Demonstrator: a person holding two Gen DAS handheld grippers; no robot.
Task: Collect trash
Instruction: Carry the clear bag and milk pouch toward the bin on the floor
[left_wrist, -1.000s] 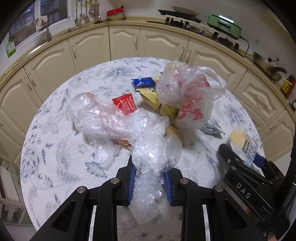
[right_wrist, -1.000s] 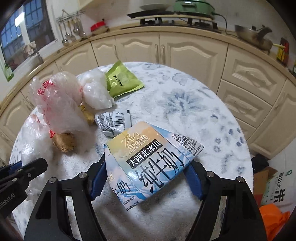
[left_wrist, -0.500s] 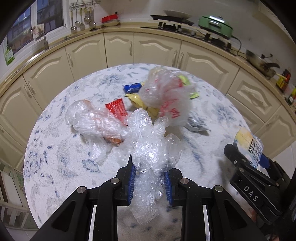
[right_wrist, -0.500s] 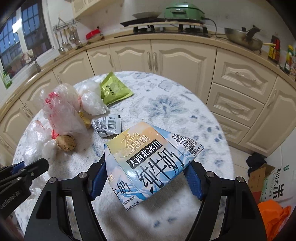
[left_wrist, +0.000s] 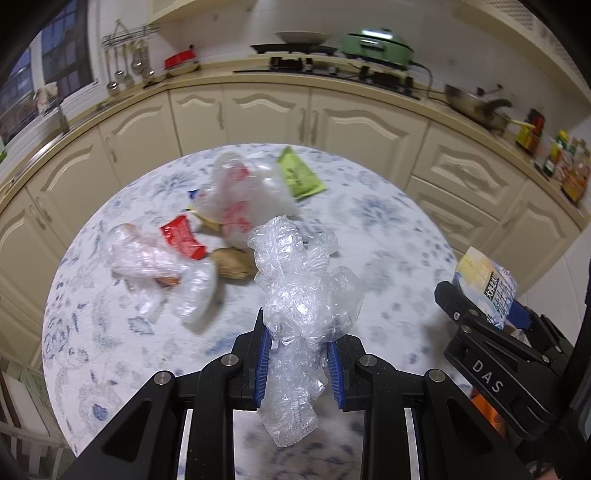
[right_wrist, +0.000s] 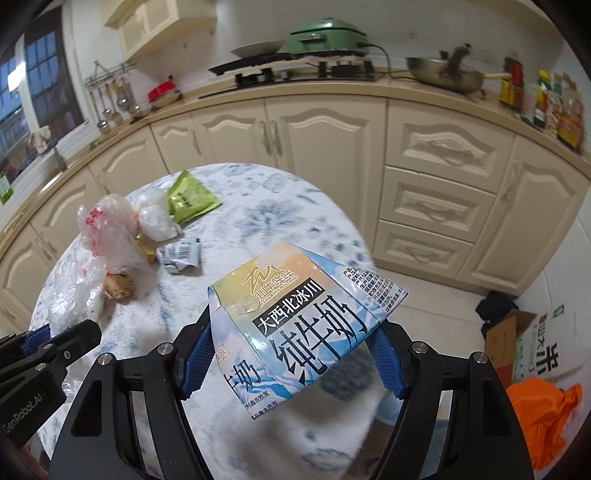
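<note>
Between my left jaws (left_wrist: 298, 354) sits a crumpled wad of clear plastic wrap (left_wrist: 303, 295), pinched at its waist by the blue pads, with its bulk puffing out above them and a tail hanging below. My right jaws (right_wrist: 291, 354) are clamped on a flattened milk carton (right_wrist: 295, 317), pale blue and yellow with large dark lettering, the pads pressing its two side edges so it lies tilted across the gap; in the left wrist view that same carton (left_wrist: 485, 284) shows at the right edge, clear of the table. Both loads hang above the near part of the round marbled worktop (left_wrist: 388, 236). Farther back on it lies the remaining litter: a clear bag with red print (left_wrist: 236, 199) standing in the middle, a red wrapper (left_wrist: 183, 238) just left of it, a second clear plastic bag (left_wrist: 147, 258) lying on its side at the left, a brown lump (left_wrist: 232, 260) near the centre, a green packet (right_wrist: 190, 197) at the far side, and a small silver-grey wrapper (right_wrist: 179, 254) beside the printed bag. Cream cabinets (right_wrist: 325, 147) curve behind the table, and an orange bag (right_wrist: 543, 417) lies on the floor at lower right, next to a cardboard box (right_wrist: 517, 339).
</note>
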